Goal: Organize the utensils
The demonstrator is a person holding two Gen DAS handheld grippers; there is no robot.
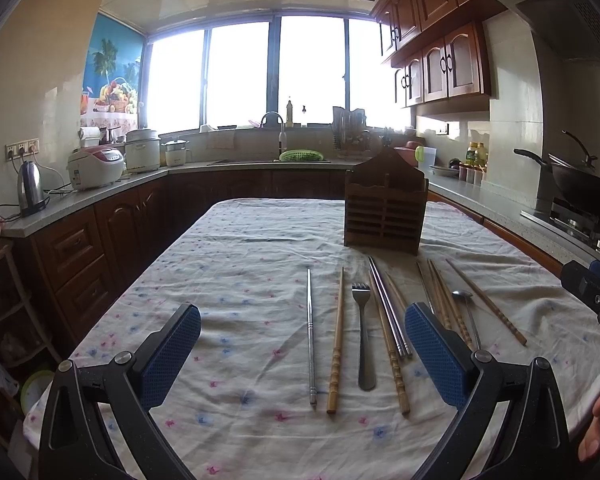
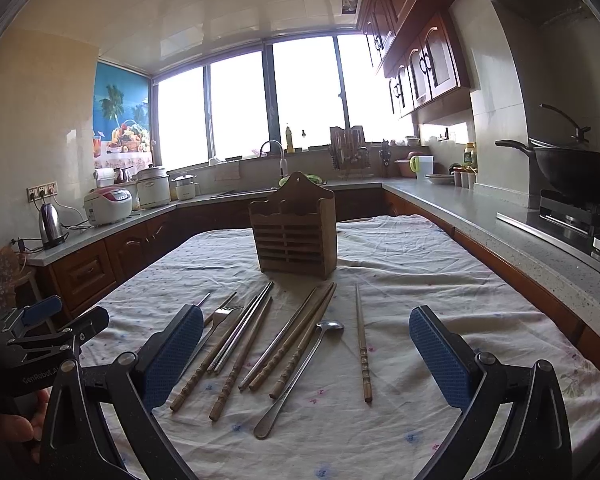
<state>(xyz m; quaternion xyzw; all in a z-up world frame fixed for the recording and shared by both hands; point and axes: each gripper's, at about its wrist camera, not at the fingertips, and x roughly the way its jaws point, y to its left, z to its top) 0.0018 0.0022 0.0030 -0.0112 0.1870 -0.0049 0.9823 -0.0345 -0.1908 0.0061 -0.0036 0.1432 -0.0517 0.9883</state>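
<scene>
We are holding both tongs wide and empty, the left gripper (image 1: 302, 354) and right gripper (image 2: 306, 354) hovering over utensils lying loose on the tablecloth (image 1: 236, 280); the wooden holder (image 2: 294, 234) is standing at twelve o'clock. The bunched chopsticks (image 2: 288, 344), touching the spoon (image 2: 300, 376), are risking a double pick or a roll. The fork (image 1: 363, 336) is sitting between chopsticks, crowding any grasp.

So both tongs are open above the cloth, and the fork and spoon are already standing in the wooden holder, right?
Not quite. Both tongs, left and right, are open, but the fork and spoon lie flat on the cloth before the wooden holder, as the right wrist view shows.
</scene>
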